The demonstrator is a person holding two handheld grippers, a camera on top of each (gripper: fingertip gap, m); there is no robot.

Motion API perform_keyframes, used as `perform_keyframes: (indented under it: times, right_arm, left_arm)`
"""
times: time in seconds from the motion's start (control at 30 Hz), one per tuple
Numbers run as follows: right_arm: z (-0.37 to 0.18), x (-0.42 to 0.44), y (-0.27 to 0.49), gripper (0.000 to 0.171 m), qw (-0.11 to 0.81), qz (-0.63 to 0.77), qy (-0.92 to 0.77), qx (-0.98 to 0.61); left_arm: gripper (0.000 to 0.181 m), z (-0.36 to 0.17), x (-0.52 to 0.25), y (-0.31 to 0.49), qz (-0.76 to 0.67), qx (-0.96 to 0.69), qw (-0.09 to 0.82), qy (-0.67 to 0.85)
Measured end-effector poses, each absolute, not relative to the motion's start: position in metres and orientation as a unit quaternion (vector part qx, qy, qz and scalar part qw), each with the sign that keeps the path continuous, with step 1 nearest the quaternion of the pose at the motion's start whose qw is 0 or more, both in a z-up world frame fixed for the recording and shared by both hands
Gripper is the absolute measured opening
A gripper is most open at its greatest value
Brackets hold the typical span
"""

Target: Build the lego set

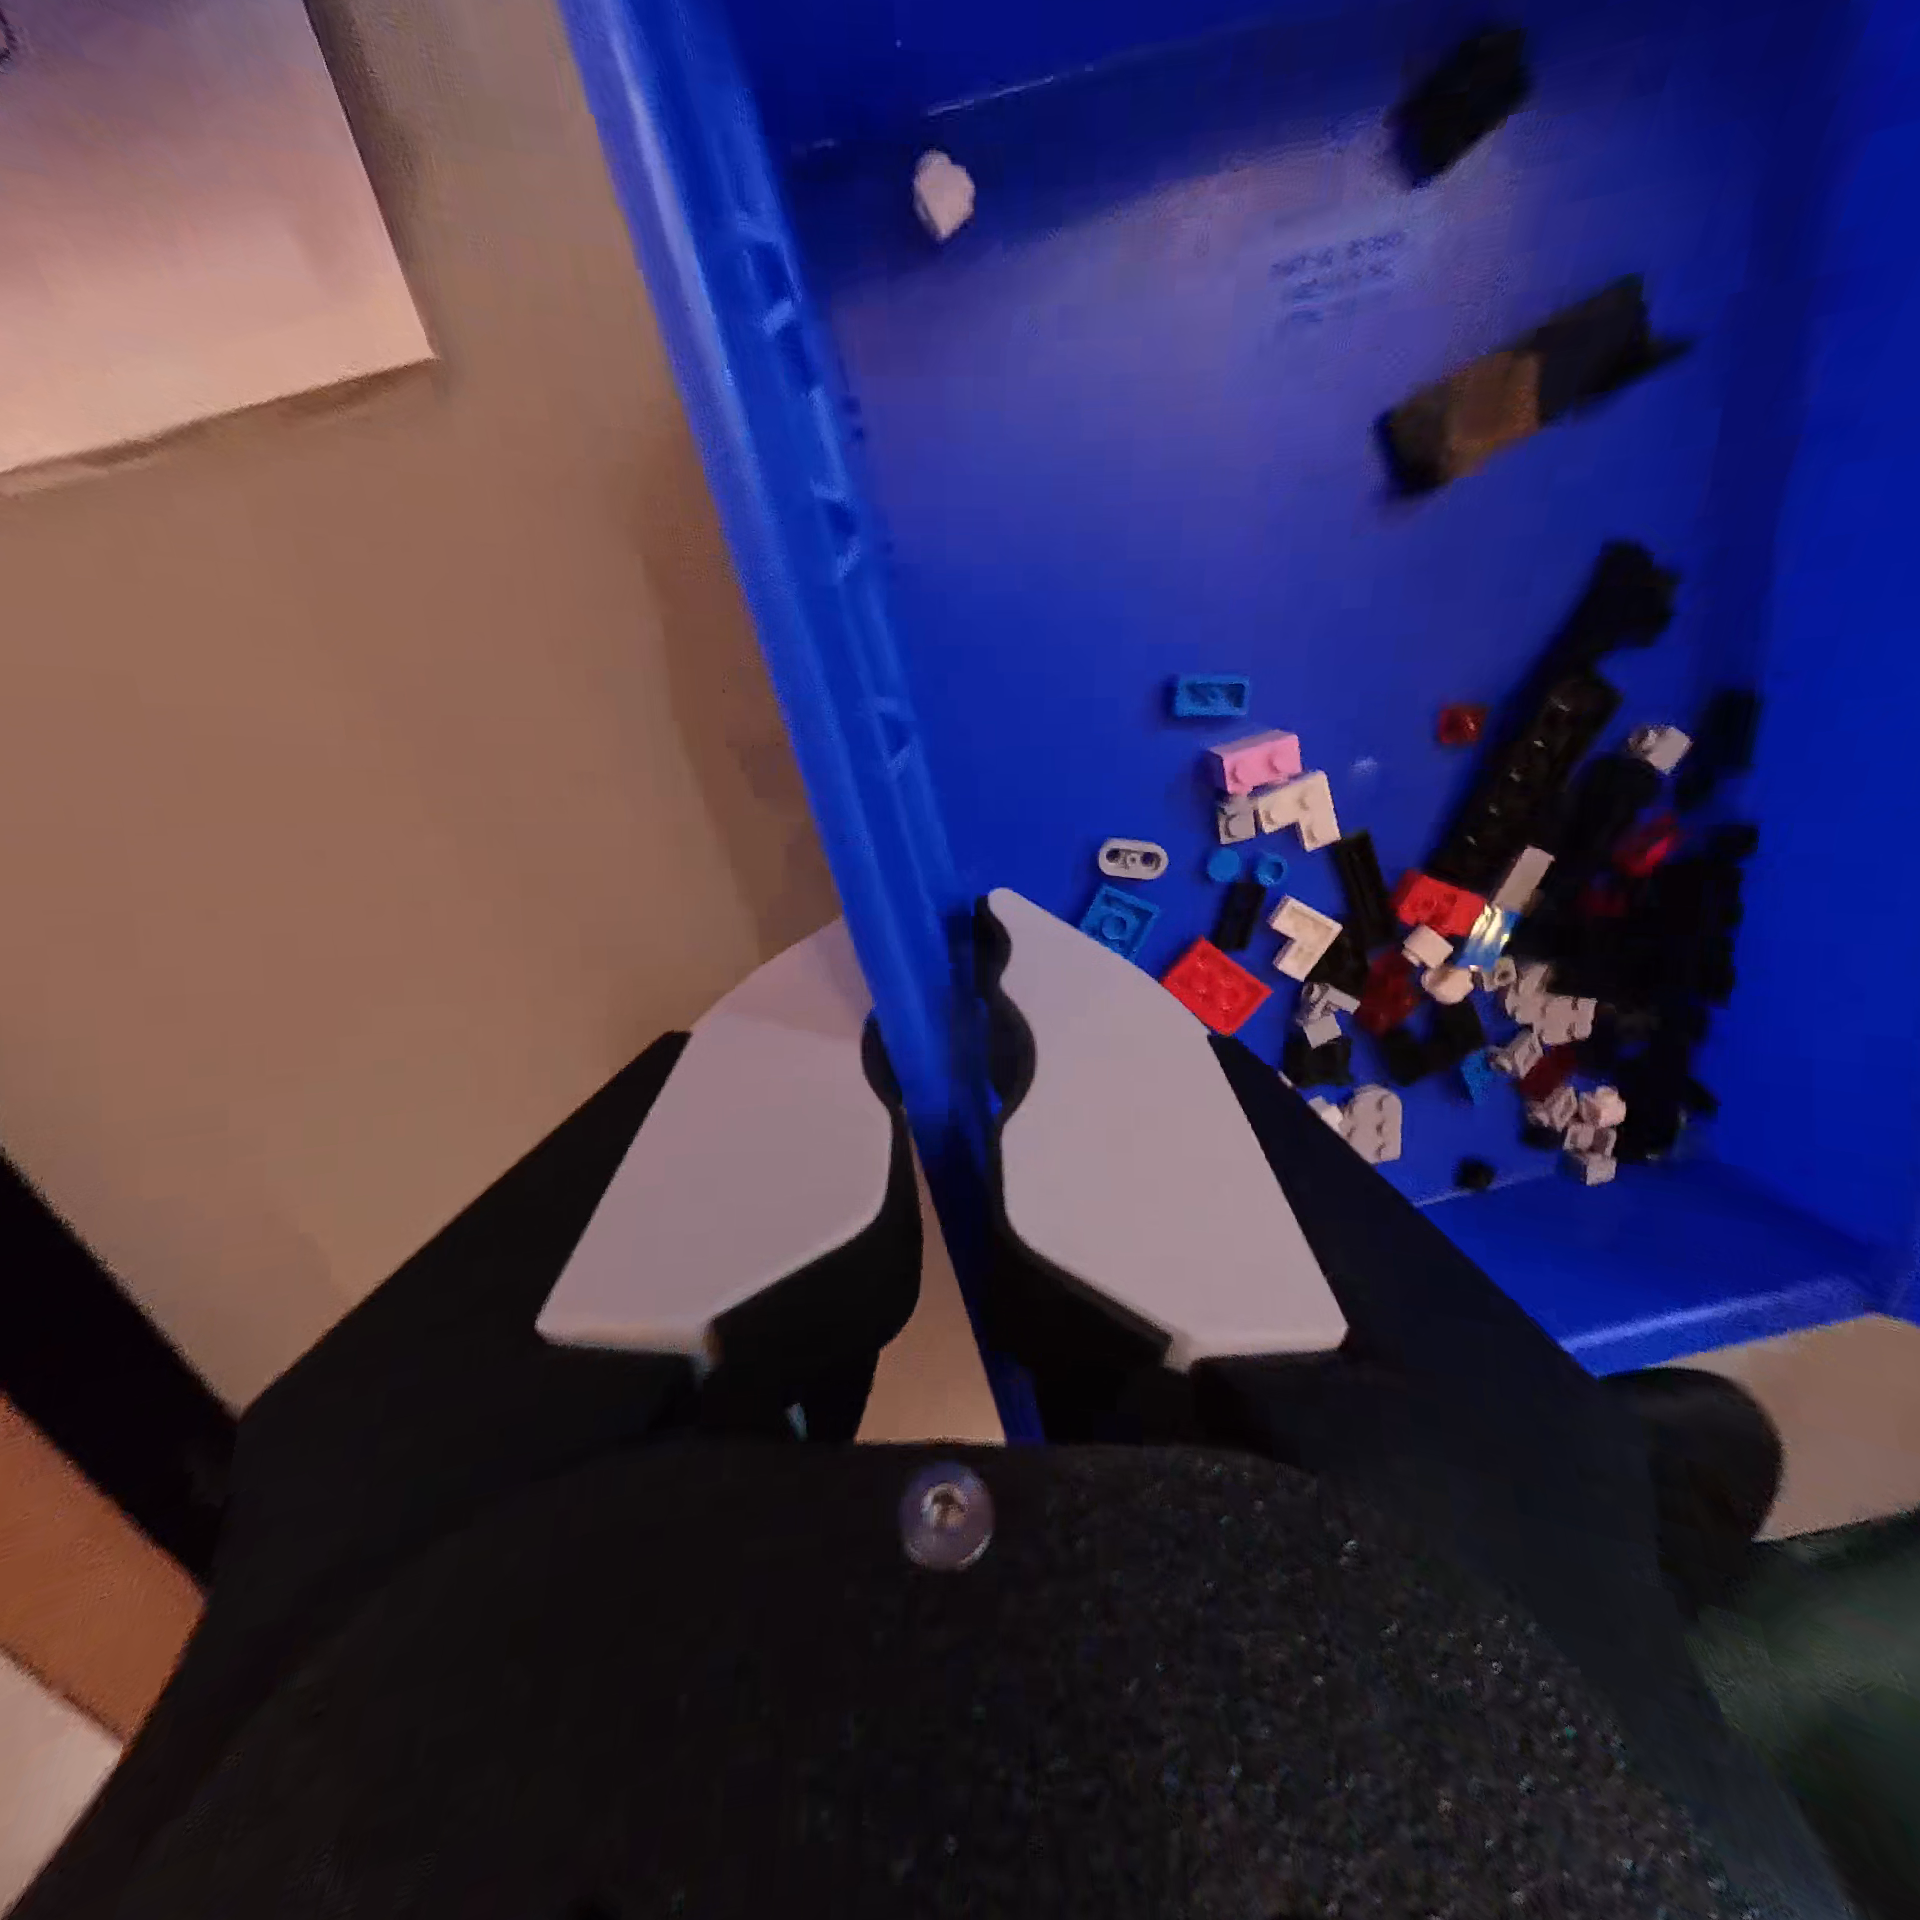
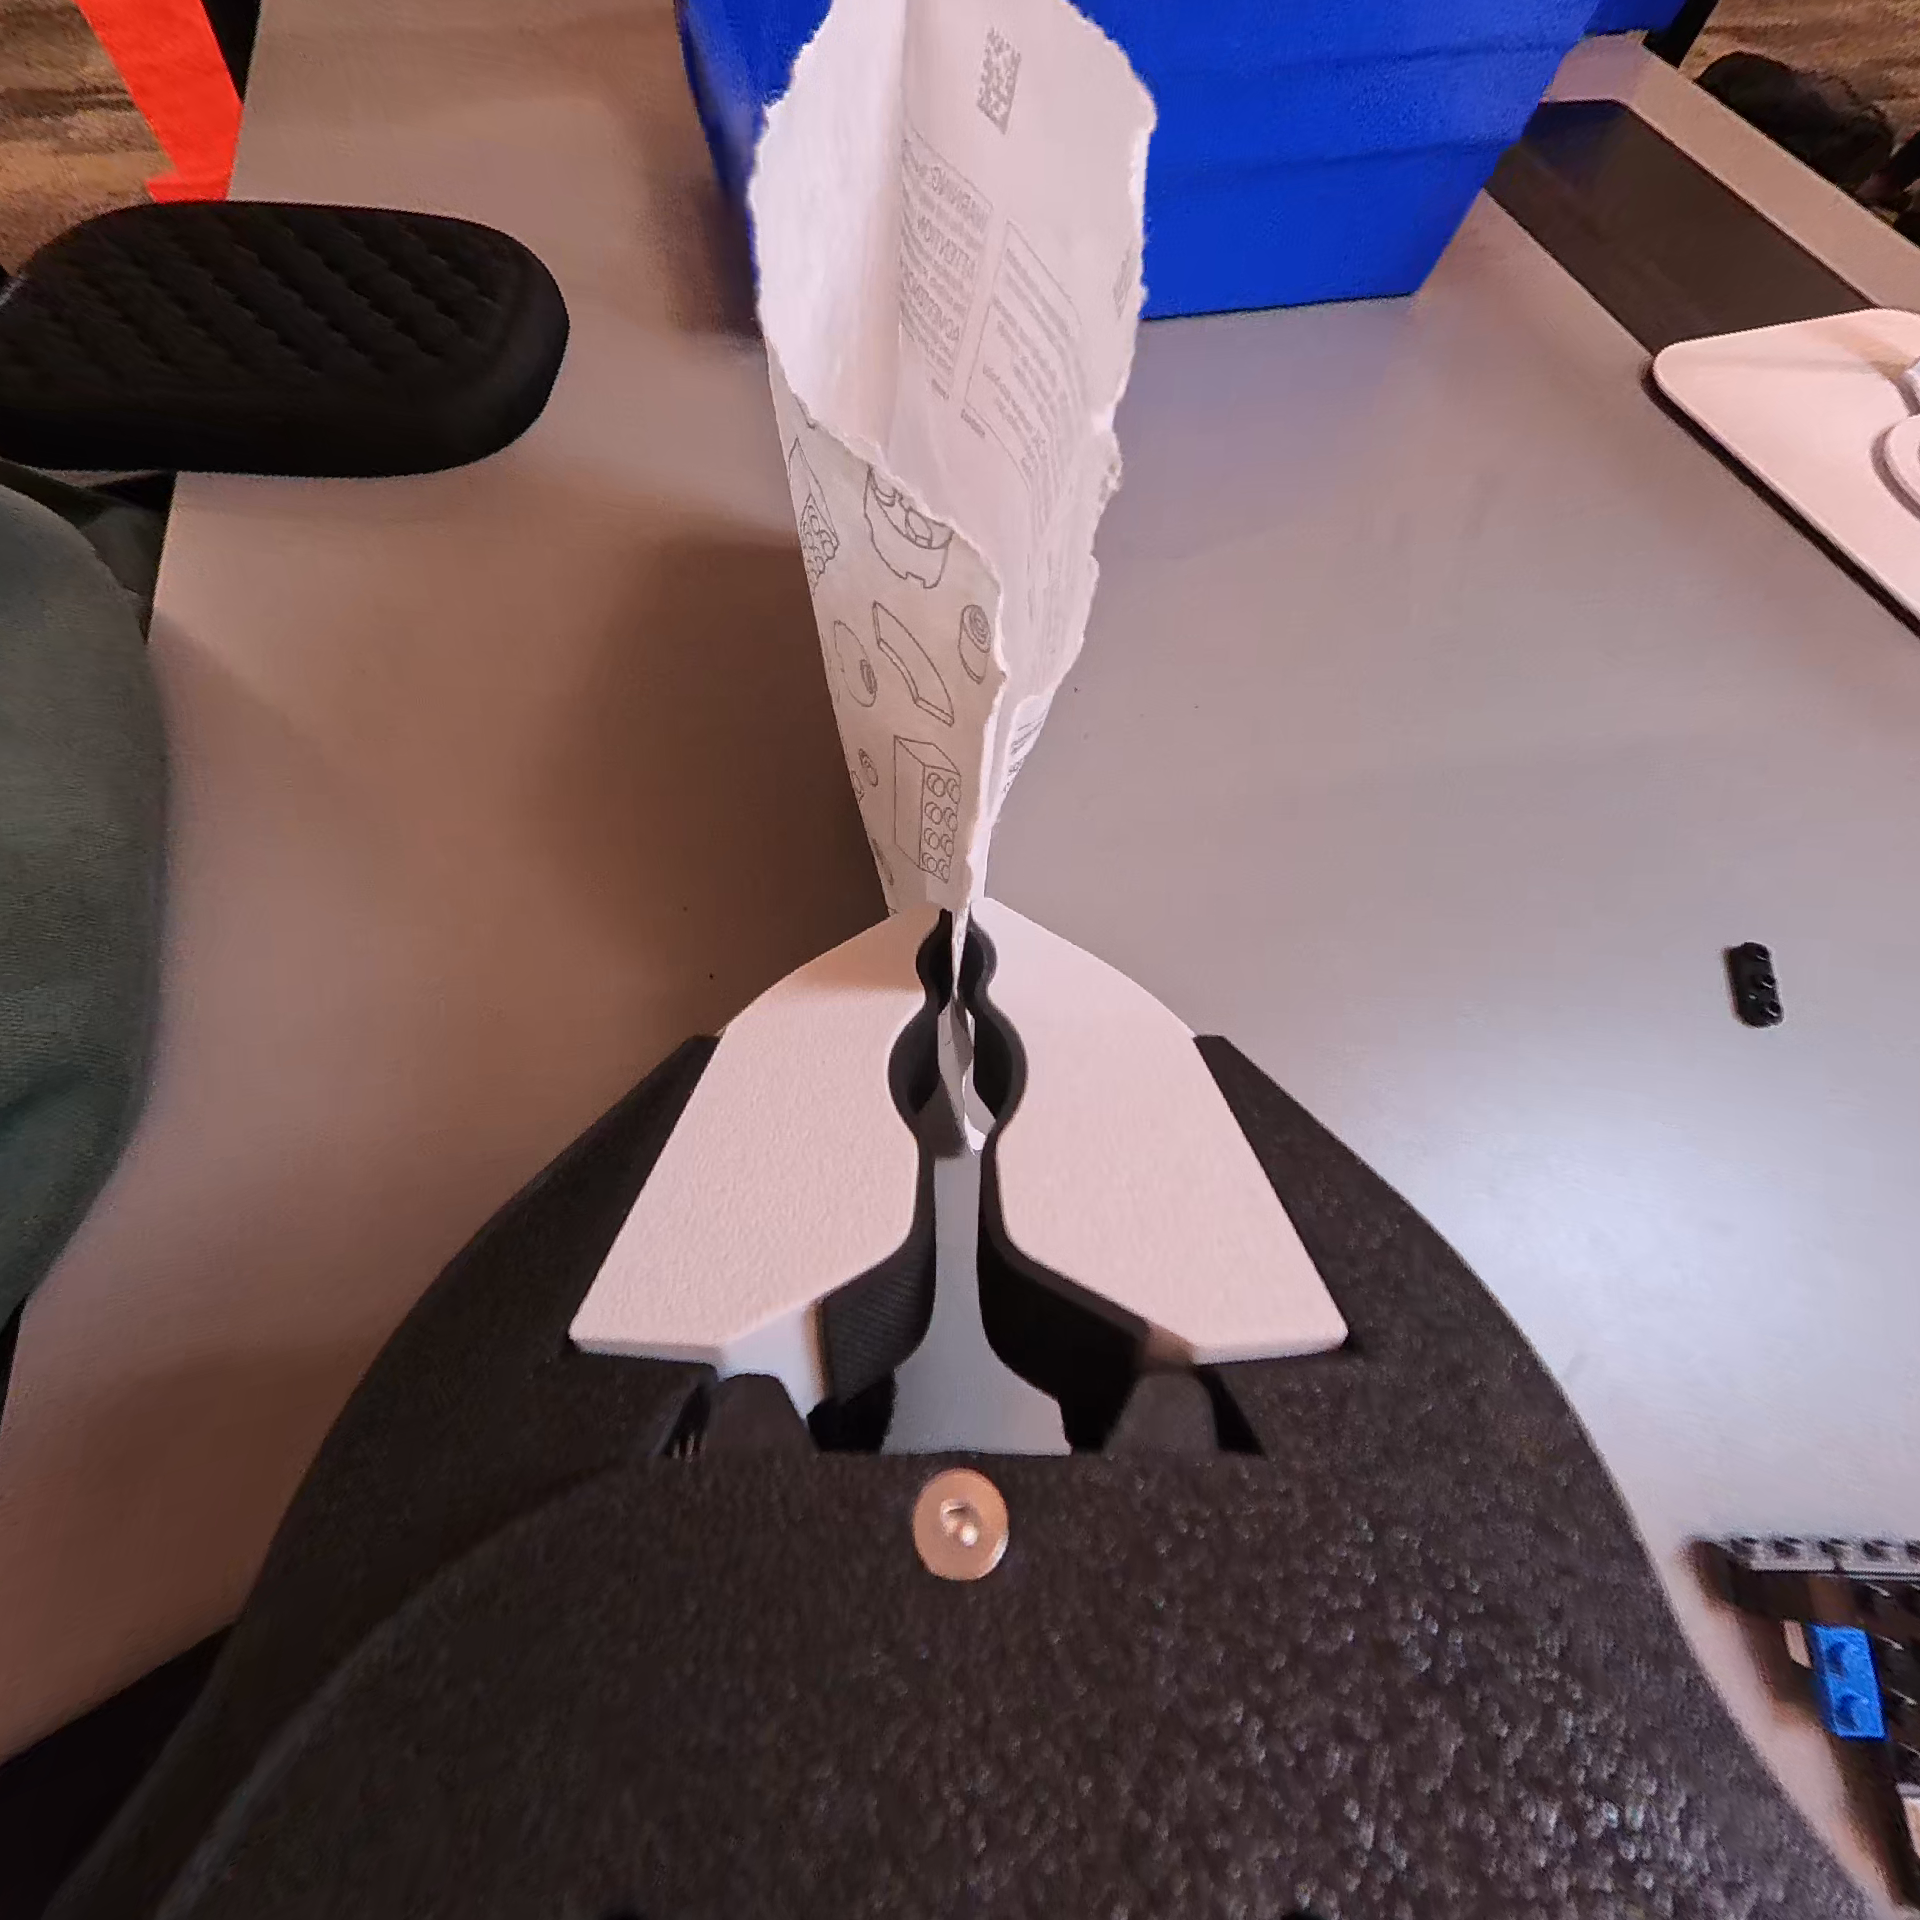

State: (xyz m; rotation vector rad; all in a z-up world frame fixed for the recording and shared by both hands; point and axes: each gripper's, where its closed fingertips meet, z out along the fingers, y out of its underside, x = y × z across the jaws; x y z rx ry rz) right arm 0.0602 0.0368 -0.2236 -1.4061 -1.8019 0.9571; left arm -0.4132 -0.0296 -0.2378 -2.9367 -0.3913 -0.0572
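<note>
Left wrist view: far end of blue bin (image 1: pixel 1143 468) cut off by top edge; embossed marks on its floor too blurred to read. Black bricks (image 1: pixel 1652 935) in pile merge, can't separate. Left finger tip (image 1: pixel 821 987) hidden behind bin wall.

Right wrist view: paper bag (image 2: pixel 935 416) top cut off by edge. White tray (image 2: pixel 1787 436) and brick build (image 2: pixel 1849 1662) cropped at right.

left gripper (image 1: pixel 951 997) clamped on blue bin (image 1: pixel 790 436) wall | loose toy bricks (image 1: pixel 1455 935) on bin floor
</note>
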Motion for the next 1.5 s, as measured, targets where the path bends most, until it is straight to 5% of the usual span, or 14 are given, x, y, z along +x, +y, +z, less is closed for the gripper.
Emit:
perform_keyframes:
  times: [0.47, 0.87, 1.17, 1.5]
  right_arm:
    - [-0.224, 0.059, 0.036, 0.0, 0.321, 0.376, -0.685, -0.536]
    - [-0.224, 0.056, 0.035, 0.0, 0.317, 0.388, -0.681, -0.535]
    - [-0.224, 0.039, 0.028, 0.0, 0.309, 0.395, -0.685, -0.528]
    - [-0.224, 0.023, 0.019, 0.0, 0.3, 0.401, -0.687, -0.527]
  left_arm:
    - [0.008, -0.228, -0.418, -0.042, -0.013, -0.994, 0.072, -0.082]
    - [0.007, -0.132, -0.429, -0.012, 0.075, -0.972, 0.219, -0.047]
    - [0.007, -0.032, -0.418, 0.016, 0.08, -0.903, 0.419, -0.059]
    - [0.007, -0.026, -0.41, 0.026, -0.004, -0.823, 0.547, -0.153]
